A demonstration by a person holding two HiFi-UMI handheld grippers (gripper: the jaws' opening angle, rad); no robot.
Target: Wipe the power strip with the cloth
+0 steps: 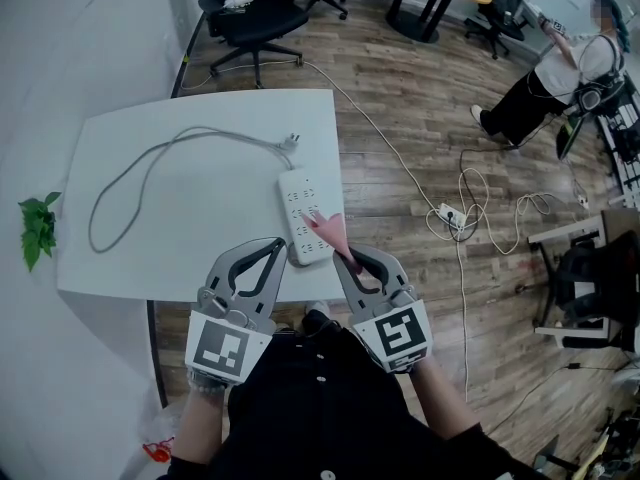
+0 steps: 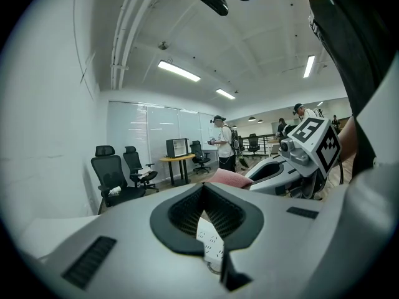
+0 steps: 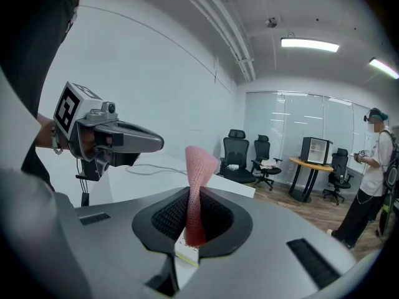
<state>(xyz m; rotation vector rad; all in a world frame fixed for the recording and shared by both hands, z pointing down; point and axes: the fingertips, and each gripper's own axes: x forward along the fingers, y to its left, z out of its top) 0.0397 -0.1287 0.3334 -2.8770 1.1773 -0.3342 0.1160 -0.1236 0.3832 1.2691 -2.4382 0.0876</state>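
Note:
A white power strip (image 1: 303, 213) lies near the table's right front corner, and its grey cord (image 1: 140, 163) loops off to the left and ends in a plug (image 1: 292, 142). My right gripper (image 1: 346, 255) is shut on a pink cloth (image 1: 331, 230), which sticks up and forward over the strip's near end. In the right gripper view the cloth (image 3: 198, 167) rises from between the jaws of that gripper (image 3: 191, 195), with the strip (image 3: 186, 251) below. My left gripper (image 1: 273, 245) is shut and holds nothing, hovering just left of the strip's near end. The strip (image 2: 209, 239) shows through its jaws.
The white table (image 1: 200, 198) ends just past the strip on the right. Beyond it are wood floor, a floor socket with cables (image 1: 452, 215), office chairs (image 1: 248, 13) and a person (image 1: 560, 73) at the far right. A green plant (image 1: 38, 230) hangs at the left.

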